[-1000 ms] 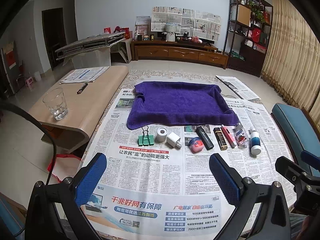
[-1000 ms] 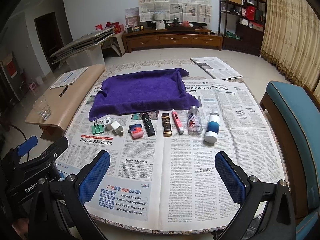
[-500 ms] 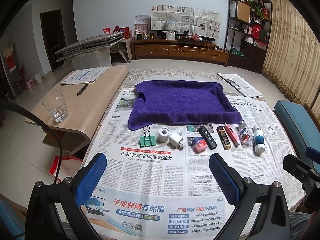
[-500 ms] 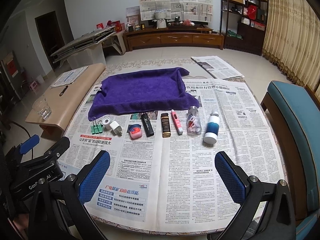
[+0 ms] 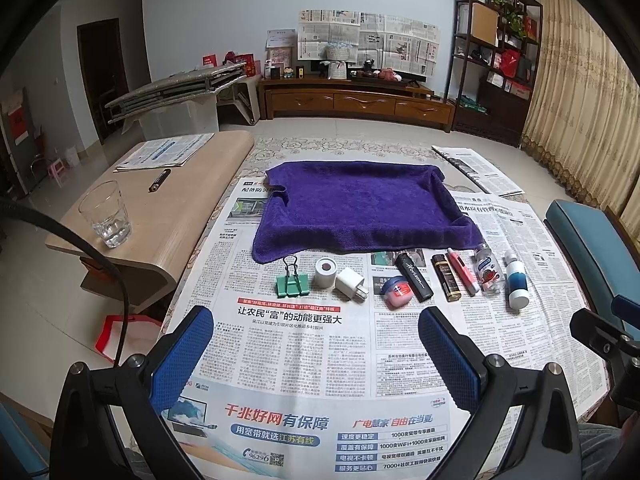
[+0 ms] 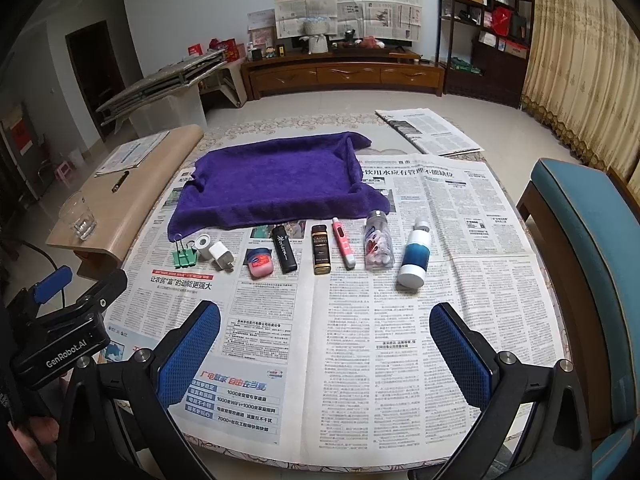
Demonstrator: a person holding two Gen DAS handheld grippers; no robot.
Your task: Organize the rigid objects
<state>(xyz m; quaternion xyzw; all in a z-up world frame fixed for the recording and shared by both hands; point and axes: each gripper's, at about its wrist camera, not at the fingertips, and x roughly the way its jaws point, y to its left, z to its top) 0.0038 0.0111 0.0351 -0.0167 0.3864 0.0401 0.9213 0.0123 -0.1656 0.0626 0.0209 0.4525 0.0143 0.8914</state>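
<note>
Nearest, both hand-held tools hang over bare newsprint: left gripper [image 5: 316, 356] with blue-padded jaws spread wide, nothing between them; right gripper [image 6: 326, 354] likewise spread and empty.

Beyond them, on the newspaper-covered table [image 6: 400, 320], one row of small rigid items, left to right: green binder clip [image 5: 292, 282], white tape roll [image 5: 325, 273], white plug adapter [image 5: 351, 285], pink round balm tin [image 5: 396, 291], black lighter-shaped case [image 5: 415, 277], brown-and-gold lighter [image 5: 446, 277], pink pen-shaped tube [image 5: 463, 271], clear pill bottle [image 5: 489, 274], white-and-blue bottle [image 5: 517, 284]. All lying apart from each other, none gripped.

Farther, purple towel with raised edges [image 5: 360, 208], its near edge just behind the row. Nothing rests on it.

Judgement: task at the very start. No item shifted onto the towel, presumably the destination; all nine left to handle.

Far left: side table with clear drinking glass [image 5: 105, 214].
</note>
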